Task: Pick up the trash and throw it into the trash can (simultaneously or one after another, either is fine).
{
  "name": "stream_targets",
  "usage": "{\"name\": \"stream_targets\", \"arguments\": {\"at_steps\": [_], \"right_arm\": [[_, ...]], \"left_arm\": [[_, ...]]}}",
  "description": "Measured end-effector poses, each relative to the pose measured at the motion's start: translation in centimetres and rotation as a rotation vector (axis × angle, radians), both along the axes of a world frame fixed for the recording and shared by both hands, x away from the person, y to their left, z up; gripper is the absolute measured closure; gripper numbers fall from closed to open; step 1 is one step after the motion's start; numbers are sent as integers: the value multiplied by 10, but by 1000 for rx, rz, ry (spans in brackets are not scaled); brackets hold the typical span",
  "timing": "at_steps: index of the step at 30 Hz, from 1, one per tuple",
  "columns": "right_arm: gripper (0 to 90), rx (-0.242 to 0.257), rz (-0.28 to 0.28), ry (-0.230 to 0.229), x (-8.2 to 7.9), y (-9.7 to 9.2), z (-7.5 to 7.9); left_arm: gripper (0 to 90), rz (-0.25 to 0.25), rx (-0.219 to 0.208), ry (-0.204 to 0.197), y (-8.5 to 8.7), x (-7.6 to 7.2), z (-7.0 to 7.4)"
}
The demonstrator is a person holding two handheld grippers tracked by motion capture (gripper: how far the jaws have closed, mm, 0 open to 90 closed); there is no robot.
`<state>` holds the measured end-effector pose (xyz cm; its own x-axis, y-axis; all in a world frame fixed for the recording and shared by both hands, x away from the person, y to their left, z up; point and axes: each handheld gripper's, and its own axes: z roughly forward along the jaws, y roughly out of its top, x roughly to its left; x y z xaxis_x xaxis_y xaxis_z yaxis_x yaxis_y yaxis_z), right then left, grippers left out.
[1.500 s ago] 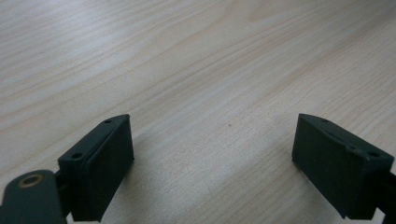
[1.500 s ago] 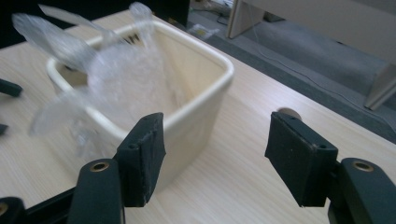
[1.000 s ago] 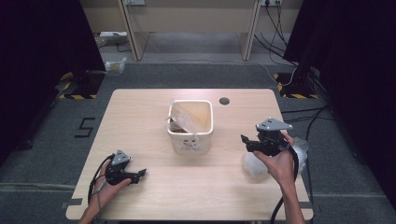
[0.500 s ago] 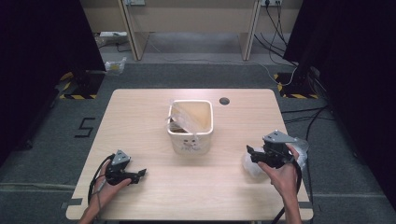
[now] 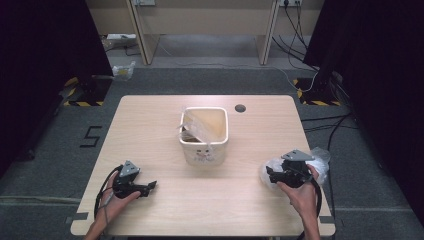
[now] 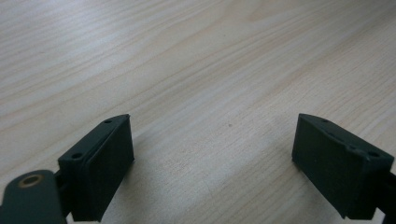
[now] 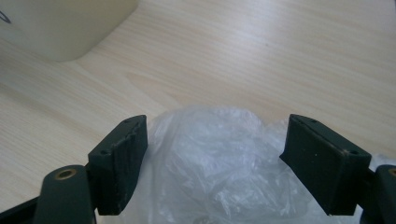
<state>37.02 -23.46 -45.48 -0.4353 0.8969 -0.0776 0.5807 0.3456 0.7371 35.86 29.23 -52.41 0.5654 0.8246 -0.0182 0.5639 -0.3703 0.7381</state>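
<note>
Plastic bag (image 7: 219,163): crumpled, clear, on table (image 5: 160,130) near right edge, well apart from bin (image 5: 205,134)
Right gripper (image 7: 215,163): fingers spread, just opening, straddling bag unpinched; lower, centre, then clench
Left gripper (image 6: 212,163): released, empty

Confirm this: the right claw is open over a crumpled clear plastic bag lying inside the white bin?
Not quite. The right claw is open over the crumpled clear plastic bag, but the bag lies on the table, apart from the white bin, as the high view shows.
</note>
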Motion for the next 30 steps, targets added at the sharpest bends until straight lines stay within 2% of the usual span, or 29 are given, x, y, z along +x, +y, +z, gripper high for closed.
{"name": "stream_targets", "arguments": {"at_steps": [4,9,14,17,20,21,25,30], "right_arm": [[224,0,-9,43,3,-1,-13],[225,-2,-15,75,6,-2,-21],[211,-45,2,116,10,0,-33],[228,-58,-1,124,12,0,-36],[281,-102,3,126,13,2,-43],[300,-100,3,125,13,2,-43],[498,-107,-1,116,12,-2,-41],[704,-81,2,70,8,-7,-38]], "left_arm": [[116,-1,0,1,0,0,0],[116,0,0,0,0,0,0],[116,0,0,0,0,0,0],[116,0,0,0,0,0,0],[116,0,0,0,0,0,0],[116,0,0,0,0,0,0],[116,0,0,0,0,0,0],[116,0,0,0,0,0,0]]}}
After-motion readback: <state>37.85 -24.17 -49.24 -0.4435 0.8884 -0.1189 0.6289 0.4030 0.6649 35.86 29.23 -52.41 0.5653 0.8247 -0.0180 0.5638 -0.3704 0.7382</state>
